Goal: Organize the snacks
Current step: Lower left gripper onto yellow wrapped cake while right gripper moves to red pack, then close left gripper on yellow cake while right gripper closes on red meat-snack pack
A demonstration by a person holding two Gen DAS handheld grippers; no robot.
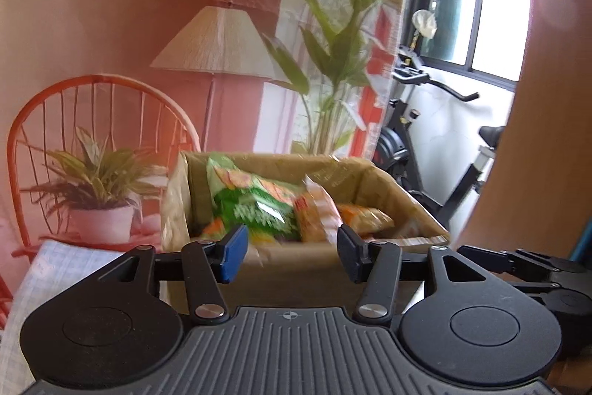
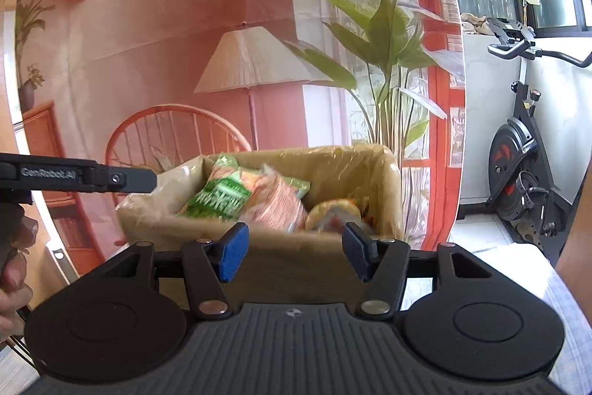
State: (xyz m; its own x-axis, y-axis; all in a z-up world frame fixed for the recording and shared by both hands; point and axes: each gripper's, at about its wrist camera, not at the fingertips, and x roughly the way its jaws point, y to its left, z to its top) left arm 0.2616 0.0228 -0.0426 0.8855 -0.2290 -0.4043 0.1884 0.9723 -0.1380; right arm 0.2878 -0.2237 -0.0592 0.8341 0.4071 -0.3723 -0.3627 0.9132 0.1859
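Note:
A cardboard box [image 1: 399, 198] stands just ahead of both grippers and shows in the right wrist view too [image 2: 392, 180]. It holds several snack packs: a green pack [image 1: 255, 206] [image 2: 218, 197], an orange pack [image 1: 318, 210] [image 2: 277, 202] and a yellow-orange pack [image 1: 366, 215] [image 2: 333, 211]. My left gripper [image 1: 292, 252] is open and empty, in front of the box's near wall. My right gripper [image 2: 294, 254] is open and empty, also before the near wall. The left gripper's body [image 2: 81, 176] shows at the left of the right wrist view.
A printed backdrop [image 1: 111, 24] with a chair, lamp and plants hangs behind the box. An exercise bike [image 2: 518, 154] stands at the right by the window. A light checked cloth [image 1: 48, 269] covers the surface at the left.

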